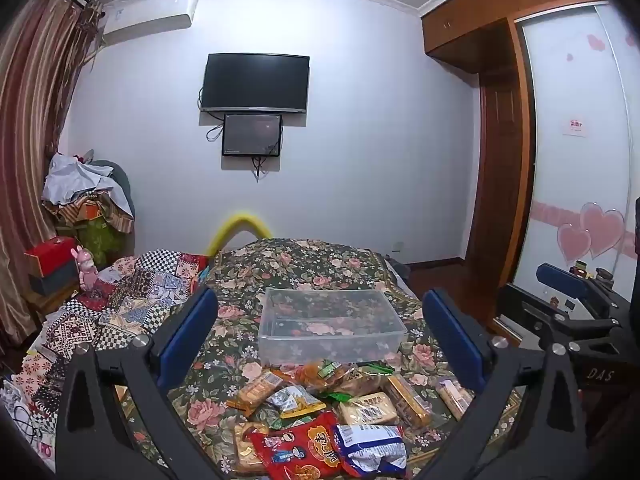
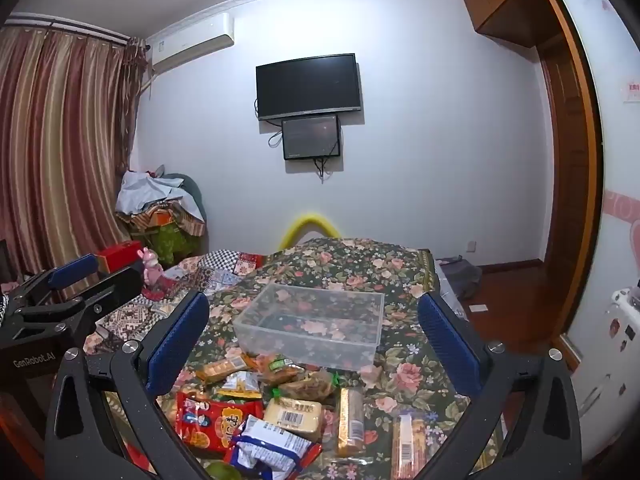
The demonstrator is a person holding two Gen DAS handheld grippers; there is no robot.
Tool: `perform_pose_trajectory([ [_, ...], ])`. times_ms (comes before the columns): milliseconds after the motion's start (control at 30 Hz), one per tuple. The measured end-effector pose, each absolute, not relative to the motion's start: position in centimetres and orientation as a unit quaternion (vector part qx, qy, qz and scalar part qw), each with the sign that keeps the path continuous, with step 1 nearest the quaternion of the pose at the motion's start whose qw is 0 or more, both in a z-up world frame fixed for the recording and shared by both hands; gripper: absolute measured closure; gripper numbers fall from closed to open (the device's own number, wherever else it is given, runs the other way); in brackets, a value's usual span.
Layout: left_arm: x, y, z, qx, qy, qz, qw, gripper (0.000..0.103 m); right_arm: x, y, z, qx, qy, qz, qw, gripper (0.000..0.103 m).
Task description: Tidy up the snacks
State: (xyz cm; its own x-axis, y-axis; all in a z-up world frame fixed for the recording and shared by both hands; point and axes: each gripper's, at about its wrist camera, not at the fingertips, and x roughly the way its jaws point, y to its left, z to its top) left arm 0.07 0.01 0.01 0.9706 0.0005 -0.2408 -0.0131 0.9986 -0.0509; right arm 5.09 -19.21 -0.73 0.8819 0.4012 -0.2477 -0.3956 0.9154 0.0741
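Left gripper (image 1: 320,336) spread wide, blue pads (image 1: 188,336) at either side of the lower frame, nothing between them. Right gripper (image 2: 316,340) likewise wide apart, blue pads (image 2: 178,340) bare, gripping nothing. Both held above the floral bedspread (image 1: 320,264), side by side.

Heaped at bottom centre of both views: snack packets. Among them a red packet (image 1: 304,450) at the lower edge, a blue-and-white packet (image 1: 372,446) touching its right side, a pale barcoded packet (image 1: 370,408) just above, an orange biscuit pack (image 1: 256,392) to the left.

Just beyond the heap, mid-frame: clear plastic bin (image 1: 332,326), upright, only the bedspread pattern visible through it.

Farther out, upper centre: wall television (image 1: 256,82) with a smaller screen (image 1: 251,135) below. Upper left: air conditioner (image 1: 150,16) and striped curtain (image 1: 32,120).
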Motion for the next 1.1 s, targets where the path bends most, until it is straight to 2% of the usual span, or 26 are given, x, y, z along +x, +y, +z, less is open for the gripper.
perform_pose_trajectory([
  [1100,0.3,0.5,-0.6,-0.04,0.114,0.004,0.993,0.0,4.6,-19.2,-0.1,0.014,0.127,0.209,0.969,0.0],
])
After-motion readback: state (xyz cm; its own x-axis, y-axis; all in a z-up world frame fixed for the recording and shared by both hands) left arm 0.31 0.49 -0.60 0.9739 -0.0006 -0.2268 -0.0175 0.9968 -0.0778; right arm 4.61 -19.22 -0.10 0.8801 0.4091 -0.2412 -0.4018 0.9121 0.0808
